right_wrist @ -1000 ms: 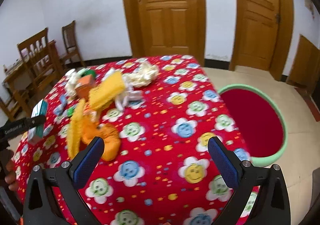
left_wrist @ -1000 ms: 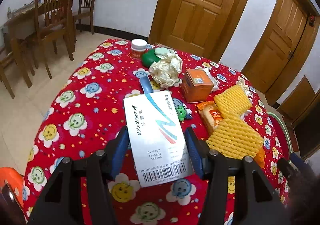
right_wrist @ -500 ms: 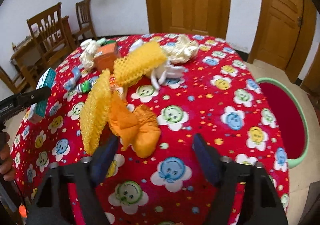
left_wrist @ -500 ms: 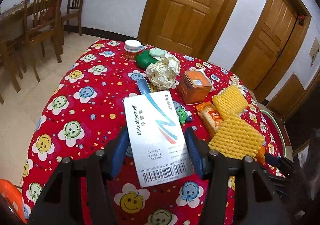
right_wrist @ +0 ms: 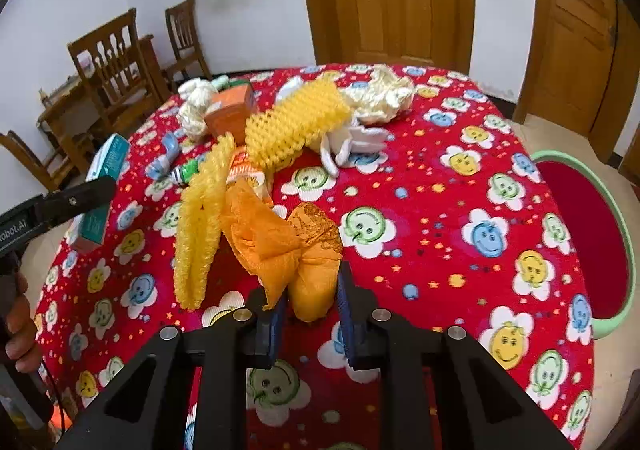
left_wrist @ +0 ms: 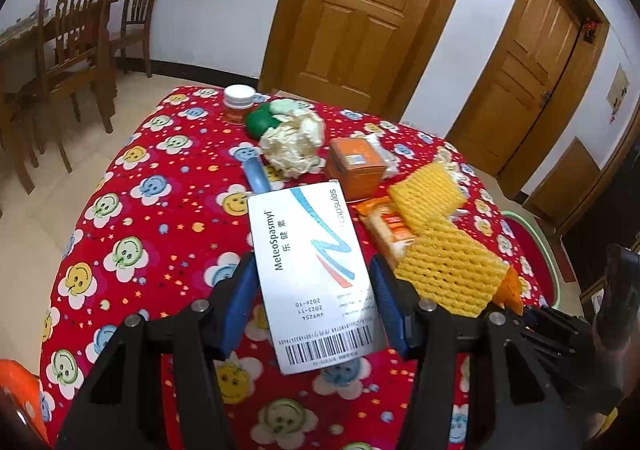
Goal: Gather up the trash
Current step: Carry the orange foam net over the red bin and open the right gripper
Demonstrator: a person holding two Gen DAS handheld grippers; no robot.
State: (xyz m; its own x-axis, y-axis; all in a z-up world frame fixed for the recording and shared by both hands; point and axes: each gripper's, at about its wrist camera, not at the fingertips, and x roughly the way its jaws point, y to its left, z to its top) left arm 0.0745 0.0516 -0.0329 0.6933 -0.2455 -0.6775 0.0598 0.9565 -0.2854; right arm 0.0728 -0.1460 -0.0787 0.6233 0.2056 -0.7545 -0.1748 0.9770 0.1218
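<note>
My left gripper is shut on a white medicine box and holds it above the red flowered tablecloth; the box shows teal-sided in the right wrist view. My right gripper has closed around the near end of a crumpled orange bag lying on the cloth. Beside the bag lie two yellow foam nets, an orange snack packet, an orange box and crumpled cream paper.
A white-lidded jar and a green object stand at the table's far side. More crumpled paper and a white glove lie further on. A green-rimmed red basin sits on the floor to the right. Wooden chairs stand left.
My right gripper has moved forward to the orange bag and its jaws have closed in around it. My left gripper still holds the medicine box, drifted slightly.
</note>
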